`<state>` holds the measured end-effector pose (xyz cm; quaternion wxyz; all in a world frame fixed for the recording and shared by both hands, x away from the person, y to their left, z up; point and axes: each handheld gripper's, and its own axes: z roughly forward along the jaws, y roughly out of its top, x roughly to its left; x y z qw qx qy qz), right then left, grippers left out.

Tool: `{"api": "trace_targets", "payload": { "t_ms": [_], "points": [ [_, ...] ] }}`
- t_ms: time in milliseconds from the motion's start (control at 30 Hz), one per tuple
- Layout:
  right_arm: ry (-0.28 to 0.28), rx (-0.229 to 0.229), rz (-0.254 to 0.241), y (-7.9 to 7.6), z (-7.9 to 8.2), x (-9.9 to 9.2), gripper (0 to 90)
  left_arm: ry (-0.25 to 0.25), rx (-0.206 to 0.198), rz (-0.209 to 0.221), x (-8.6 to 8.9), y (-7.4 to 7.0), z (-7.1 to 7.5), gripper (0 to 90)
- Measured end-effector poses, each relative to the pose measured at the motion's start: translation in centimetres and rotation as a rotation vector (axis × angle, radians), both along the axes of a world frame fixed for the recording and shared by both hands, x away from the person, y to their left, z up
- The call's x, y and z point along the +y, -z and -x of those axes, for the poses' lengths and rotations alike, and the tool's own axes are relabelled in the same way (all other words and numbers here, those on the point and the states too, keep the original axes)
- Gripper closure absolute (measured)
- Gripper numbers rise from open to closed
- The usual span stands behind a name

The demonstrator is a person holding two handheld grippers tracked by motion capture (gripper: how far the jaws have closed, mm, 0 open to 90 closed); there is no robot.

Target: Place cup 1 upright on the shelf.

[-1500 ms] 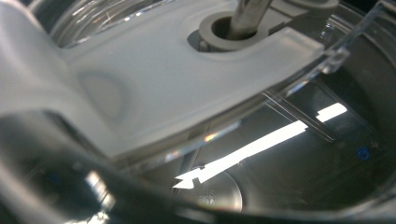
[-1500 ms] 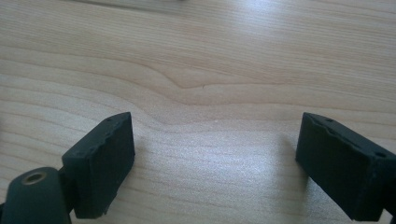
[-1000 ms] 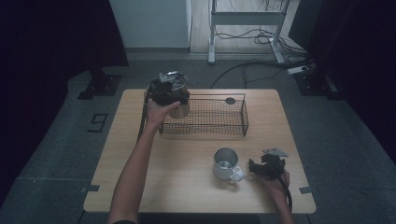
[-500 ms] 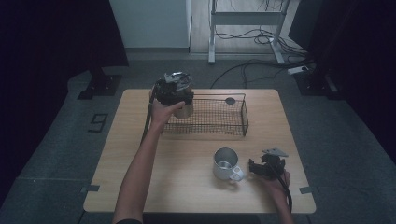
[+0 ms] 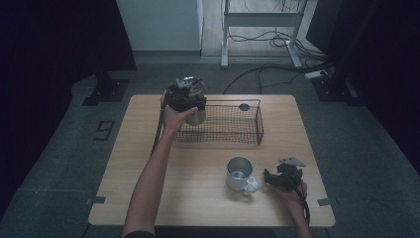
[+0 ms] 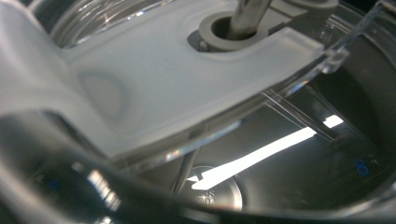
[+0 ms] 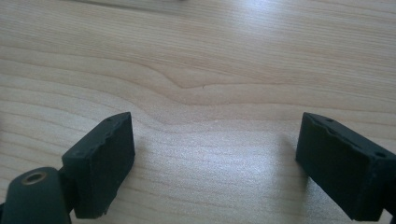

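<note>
In the high view my left gripper (image 5: pixel 185 96) is held over the left end of a black wire basket (image 5: pixel 259 124). A clear container (image 5: pixel 198 116) hangs under it at the basket's rim. In the left gripper view that clear container (image 6: pixel 289 140) is pressed close to the lens, with a frosted white strip (image 6: pixel 163 88) and a metal rod across its mouth; the jaws are hidden. My right gripper (image 5: pixel 271 178) lies on the wooden table (image 5: pixel 188 198), open, just right of a metal mug (image 5: pixel 238 173) with a white handle. In the right gripper view, bare wood lies between the open jaws of that gripper (image 7: pixel 215 140).
A small dark disc (image 5: pixel 244 106) sits at the basket's far right corner. Beyond the table stand a white cabinet (image 5: pixel 158 25) and a desk frame (image 5: pixel 262 20) with cables on the floor. Dark curtains hang on both sides.
My left gripper and the container under it have shifted slightly right, over the basket's left end. The right gripper and the mug have not moved.
</note>
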<state>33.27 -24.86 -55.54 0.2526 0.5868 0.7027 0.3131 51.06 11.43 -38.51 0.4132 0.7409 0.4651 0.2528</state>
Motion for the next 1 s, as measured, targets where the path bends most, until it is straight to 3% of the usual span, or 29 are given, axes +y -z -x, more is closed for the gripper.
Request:
{"api": "trace_targets", "payload": {
  "t_ms": [500,1000],
  "points": [
    [0.000,0.000,0.000,0.0,0.0,0.0,11.2,-0.001,0.030,-0.020,-1.4,2.3,-0.7,4.1],
    [0.000,0.000,0.000,0.0,0.0,0.0,11.2,-0.024,0.061,-0.018,-1.1,3.9,-1.0,4.1]
  ]
}}
